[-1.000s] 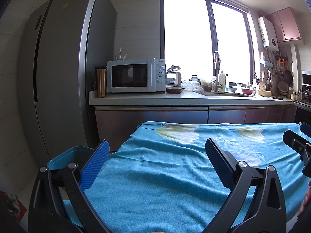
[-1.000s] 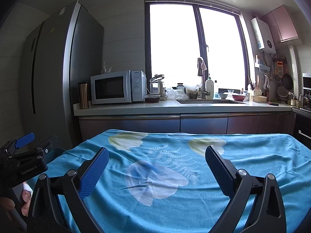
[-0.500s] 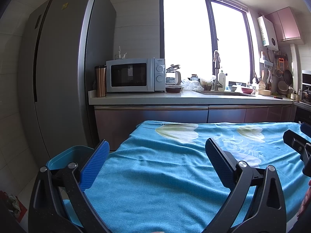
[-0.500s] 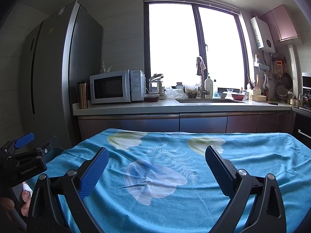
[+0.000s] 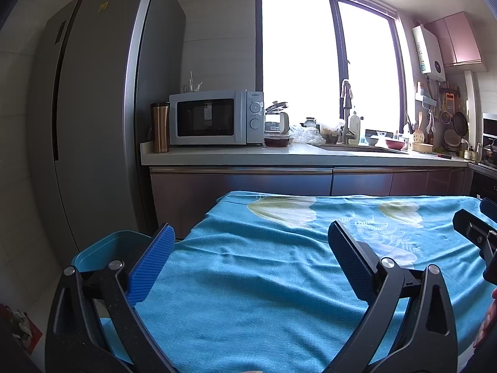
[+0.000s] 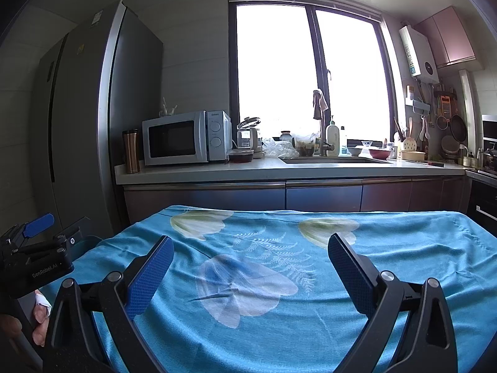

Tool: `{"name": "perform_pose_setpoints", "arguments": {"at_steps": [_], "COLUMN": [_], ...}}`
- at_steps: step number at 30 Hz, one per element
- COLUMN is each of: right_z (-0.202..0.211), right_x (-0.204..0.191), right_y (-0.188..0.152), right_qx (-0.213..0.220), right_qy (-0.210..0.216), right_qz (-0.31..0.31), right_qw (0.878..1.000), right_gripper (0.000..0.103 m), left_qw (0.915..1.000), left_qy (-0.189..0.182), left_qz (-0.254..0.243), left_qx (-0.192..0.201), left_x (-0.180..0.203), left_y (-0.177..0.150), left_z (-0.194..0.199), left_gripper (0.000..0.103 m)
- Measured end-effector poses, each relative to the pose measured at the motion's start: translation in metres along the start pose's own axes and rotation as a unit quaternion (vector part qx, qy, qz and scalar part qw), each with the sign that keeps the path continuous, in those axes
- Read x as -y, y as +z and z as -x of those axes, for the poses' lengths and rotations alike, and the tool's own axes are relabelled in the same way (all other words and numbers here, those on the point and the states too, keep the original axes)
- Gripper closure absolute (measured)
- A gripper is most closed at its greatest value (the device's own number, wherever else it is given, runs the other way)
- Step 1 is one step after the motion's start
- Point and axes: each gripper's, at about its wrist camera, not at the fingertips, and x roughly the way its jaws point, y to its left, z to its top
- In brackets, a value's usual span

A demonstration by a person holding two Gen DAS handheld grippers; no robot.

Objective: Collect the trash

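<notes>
Kitchen counters, a tall grey refrigerator (image 5: 93, 118) and a bright window fill the background of both views, with a table under a turquoise flower-printed cloth (image 6: 279, 279) across the lower half. On the white microwave oven (image 5: 214, 118), centre left, a brand word is seen above the dials, seemingly "Galanz", though it is too small to be sure. "GenRobot.AI" is read in white on the black body of the left gripper at the lower left of the right wrist view, where fingers (image 6: 40, 310) are wrapped around its handle.

Both tools are held level over the near edge of the cloth, pointing toward the counter. The left gripper (image 5: 248, 261) is spread wide with nothing between its blue pads; the right gripper (image 6: 248, 267) is likewise spread and empty. A teal plastic bin (image 5: 102, 248) stands at the table's left edge, partly hidden behind the left finger. No trash can be made out on the cloth; crumpled scraps (image 5: 18, 326) lie on the floor at the lower left.
</notes>
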Motion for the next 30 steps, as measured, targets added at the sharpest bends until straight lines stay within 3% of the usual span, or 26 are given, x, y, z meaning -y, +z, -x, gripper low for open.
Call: {"name": "perform_pose_setpoints", "arguments": {"at_steps": [30], "right_z": [-0.0033], "right_x": [0.0024], "right_y": [0.0016], "right_qx": [-0.003], "right_qy": [-0.002], "right_qz": [-0.003], "right_qw": [1.000], "right_gripper": [0.007], "left_qw": [1.0000], "left_qy": [-0.003], "left_qz": [-0.002], "left_qx": [-0.002], "left_x": [0.0032], "left_y": [-0.0006], "left_z": [-0.0033], "left_gripper": [0.006]}}
